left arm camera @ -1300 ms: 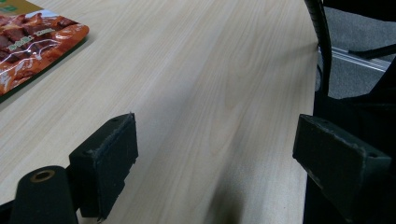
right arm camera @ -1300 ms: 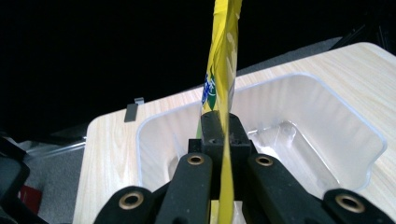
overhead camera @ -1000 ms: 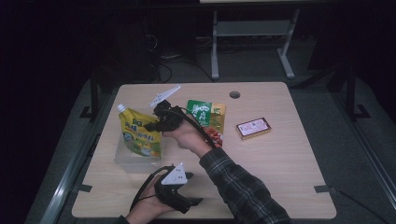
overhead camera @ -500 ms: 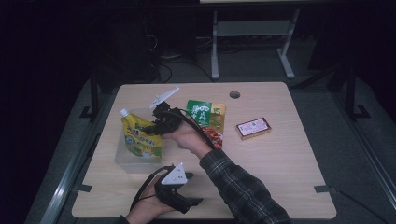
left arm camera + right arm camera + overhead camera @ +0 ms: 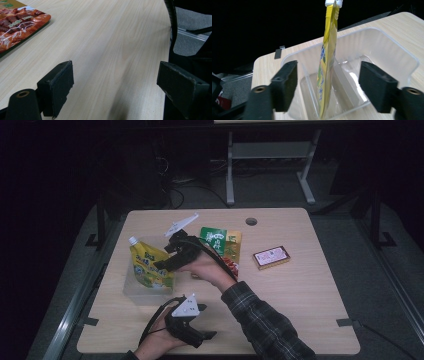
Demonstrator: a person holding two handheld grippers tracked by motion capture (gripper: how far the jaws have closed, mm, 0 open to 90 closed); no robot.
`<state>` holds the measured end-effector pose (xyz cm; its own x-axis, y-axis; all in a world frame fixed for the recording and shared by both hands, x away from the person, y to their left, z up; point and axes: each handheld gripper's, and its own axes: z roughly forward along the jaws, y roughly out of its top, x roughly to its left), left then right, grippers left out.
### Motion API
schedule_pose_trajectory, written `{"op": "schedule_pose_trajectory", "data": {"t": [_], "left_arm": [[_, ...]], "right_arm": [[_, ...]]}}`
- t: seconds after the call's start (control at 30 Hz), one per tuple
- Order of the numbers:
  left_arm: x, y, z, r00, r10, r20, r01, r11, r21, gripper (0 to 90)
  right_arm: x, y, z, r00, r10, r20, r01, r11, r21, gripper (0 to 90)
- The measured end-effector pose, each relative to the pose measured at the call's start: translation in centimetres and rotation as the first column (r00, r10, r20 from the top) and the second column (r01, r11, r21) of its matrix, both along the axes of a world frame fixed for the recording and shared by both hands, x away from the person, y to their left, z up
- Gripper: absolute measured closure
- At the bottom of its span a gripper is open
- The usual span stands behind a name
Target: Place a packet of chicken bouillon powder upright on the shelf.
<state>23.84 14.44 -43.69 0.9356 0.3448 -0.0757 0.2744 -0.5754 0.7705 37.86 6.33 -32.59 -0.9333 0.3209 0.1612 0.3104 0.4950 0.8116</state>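
A yellow spouted pouch [image 5: 147, 267] stands upright on its edge inside a clear plastic tub [image 5: 134, 293] at the table's left. In the right gripper view the pouch [image 5: 328, 47] rises between the two jaws, and neither pad touches it. My right gripper [image 5: 328, 83] has just been opening and stands open around the pouch, just above the tub's rim [image 5: 387, 40]. In the high view the right gripper [image 5: 162, 265] reaches in from the right. My left gripper [image 5: 202, 338] rests near the front edge, open, with bare tabletop between its pads [image 5: 58, 87].
A green snack packet [image 5: 215, 240] and a red one [image 5: 231, 265] lie right of the tub; the red packet [image 5: 17, 27] also lies ahead of the left gripper. A small red and white box [image 5: 270, 257] lies further right. A cable hole [image 5: 251, 221] sits near the far edge.
The right gripper's jaws have come apart and let go of the yellow pouch, which now stands in the tub. The left gripper has not moved.
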Motion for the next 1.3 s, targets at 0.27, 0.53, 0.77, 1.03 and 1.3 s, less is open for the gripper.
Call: {"op": "schedule_pose_trajectory", "data": {"t": [0.27, 0.53, 0.77, 1.03, 1.3], "left_arm": [[0.1, 0.1, -0.1, 0.9999, 0.01, -0.003, -0.01, 1.0, 0.0, 13.3], [0.2, 0.1, -0.2, 0.9999, 0.013, -0.003, -0.013, 0.9998, 0.013, 13.3], [0.3, 0.2, -0.3, 0.9997, 0.022, -0.009, -0.022, 0.9997, 0.01, 13.3], [0.5, 0.2, -0.5, 0.9996, 0.025, -0.012, -0.025, 0.9996, 0.013, 13.7], [0.4, 0.2, -0.6, 0.9994, 0.029, -0.02, -0.029, 0.9995, 0.016, 13.8]], "right_arm": [[-1.2, -2.9, 0.7, 0.9994, -0.013, 0.033, 0.013, 1.0, 0.008, 18.6], [-2.7, -6.7, 1.2, 0.9974, -0.041, 0.059, 0.039, 0.999, 0.034, 16.5], [-3.8, -10.5, 0.1, 0.9947, -0.069, 0.076, 0.067, 0.997, 0.028, 16.6], [-5.1, -14.1, -2.7, 0.9921, -0.114, 0.052, 0.115, 0.993, -0.002, 17.0], [-6.3, -16.8, -5.0, 0.9874, -0.154, 0.035, 0.156, 0.987, -0.036, 17.6]]}}
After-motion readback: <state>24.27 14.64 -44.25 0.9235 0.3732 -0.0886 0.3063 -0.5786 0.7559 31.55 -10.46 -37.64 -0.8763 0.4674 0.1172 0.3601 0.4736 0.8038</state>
